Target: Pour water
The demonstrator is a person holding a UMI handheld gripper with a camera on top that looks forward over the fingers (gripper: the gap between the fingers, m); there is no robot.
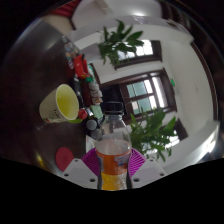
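While the fingers (113,166) clamp an upright capped bottle (113,140) by its lower body, a yellow cup (60,103) lies tilted up and left beyond them, mouth facing the bottle.

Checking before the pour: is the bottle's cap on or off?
On. The bottle, between the gripper's pink pads, has a dark cap closing its neck. The yellow cup lies tilted beyond it.

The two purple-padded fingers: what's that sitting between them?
A clear plastic bottle with a black cap and orange label; the gripper fingers press on it, as the gripper view shows.
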